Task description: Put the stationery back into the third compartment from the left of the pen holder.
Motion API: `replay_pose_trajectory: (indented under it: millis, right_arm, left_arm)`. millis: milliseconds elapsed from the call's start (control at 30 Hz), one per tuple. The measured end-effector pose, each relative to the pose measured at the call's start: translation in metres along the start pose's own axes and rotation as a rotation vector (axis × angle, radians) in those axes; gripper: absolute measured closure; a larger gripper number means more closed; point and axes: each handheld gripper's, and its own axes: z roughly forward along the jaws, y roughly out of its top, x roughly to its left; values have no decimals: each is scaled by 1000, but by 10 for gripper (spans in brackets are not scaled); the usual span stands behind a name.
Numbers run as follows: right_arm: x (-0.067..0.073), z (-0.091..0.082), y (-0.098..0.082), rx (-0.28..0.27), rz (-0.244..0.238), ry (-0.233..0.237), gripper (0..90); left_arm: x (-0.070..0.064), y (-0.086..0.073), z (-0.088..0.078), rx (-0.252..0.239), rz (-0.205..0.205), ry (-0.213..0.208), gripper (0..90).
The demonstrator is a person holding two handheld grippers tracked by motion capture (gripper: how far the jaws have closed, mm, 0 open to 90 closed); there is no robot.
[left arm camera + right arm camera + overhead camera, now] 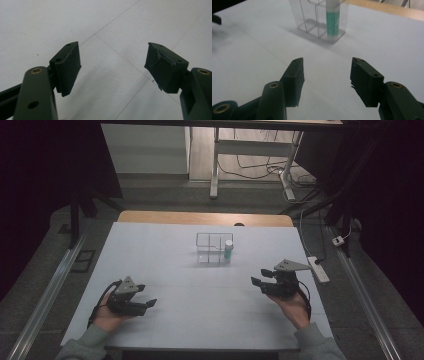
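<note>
A clear plastic organiser (210, 248) with several compartments stands on the white table near its far middle. A green tube with a white cap (228, 250) stands upright in its front right compartment, also seen as the tube (333, 21) inside the organiser (312, 22) in the right gripper view. My right gripper (259, 277) is held above the table at the right, well short of the organiser, open with nothing between its jaws (327, 75). My left gripper (148, 303) rests low at the front left, open and empty (112, 65).
The white table sheet (200, 290) ends at a wooden strip (205, 217) at the far edge. A power strip (318, 269) and cables lie on the floor to the right. A white desk frame (250, 155) stands beyond the table.
</note>
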Motion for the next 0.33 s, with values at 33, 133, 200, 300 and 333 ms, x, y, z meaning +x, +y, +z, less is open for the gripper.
replay_pose_trajectory:
  millis: [33, 133, 200, 300, 333]
  right_arm:
    - [0, -2, -5, 3, 0, 2, 432]
    - [0, -6, -16, 21, -2, 3, 427]
    - [-1, -6, -21, 37, -6, 0, 425]
    - [-1, -4, -24, 43, -18, 5, 422]
    - [-1, -4, -24, 45, -17, 7, 422]
  left_arm:
    - [0, 0, 0, -1, -2, 2, 277]
    - [2, 1, 0, -9, -11, 6, 279]
    - [3, 1, -1, -15, -19, 8, 279]
    - [4, 2, -1, -20, -24, 11, 279]
    - [5, 2, -1, -21, -27, 11, 279]
